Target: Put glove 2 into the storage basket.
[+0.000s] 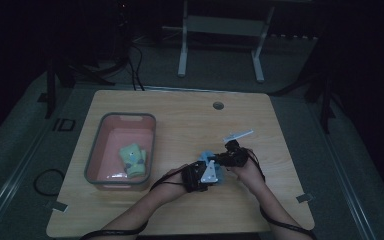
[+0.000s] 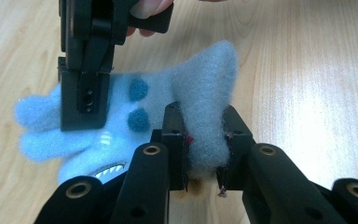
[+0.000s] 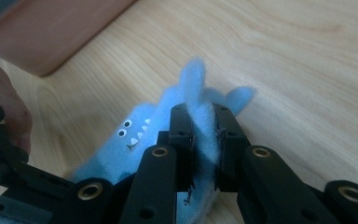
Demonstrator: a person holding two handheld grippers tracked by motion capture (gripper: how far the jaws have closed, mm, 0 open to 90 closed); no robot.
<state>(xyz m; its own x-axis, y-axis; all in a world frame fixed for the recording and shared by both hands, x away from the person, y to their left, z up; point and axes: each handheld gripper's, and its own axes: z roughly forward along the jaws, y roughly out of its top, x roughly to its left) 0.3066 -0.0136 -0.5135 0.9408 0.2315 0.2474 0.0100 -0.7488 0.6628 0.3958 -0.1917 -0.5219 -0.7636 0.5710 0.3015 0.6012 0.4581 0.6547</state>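
While gripping the blue shark-shaped felt toy (image 2: 168, 102) from two sides, pressing both pairs of tongs shut on its fabric. Left tongs (image 2: 204, 140) pinching a raised fold of the toy's pale blue felt, pads squeezing it from both sides, fold bunching up above the tips. Right tongs (image 3: 204, 126) clamping a fin-like flap of the same toy, pads narrow with only the felt between them. Showing, in the left gripper view, the right tongs coming down from above onto the toy's other end, next to two dark blue spots. Showing, in the right gripper view, the toy's white eyes and white teeth just beside the clamped flap, with the toy's lower part touching the worktop (image 3: 307, 56).

Meeting in the high view, left tongs (image 1: 207, 172) and right tongs (image 1: 225, 159) holding the toy (image 1: 219, 172) between them, to the right of the pink bin (image 1: 105, 145) and apart from it. Lying inside that bin, a green soft toy (image 1: 133, 159). Sitting near the worktop's (image 1: 180, 115) near edge, both hands on the grippers.
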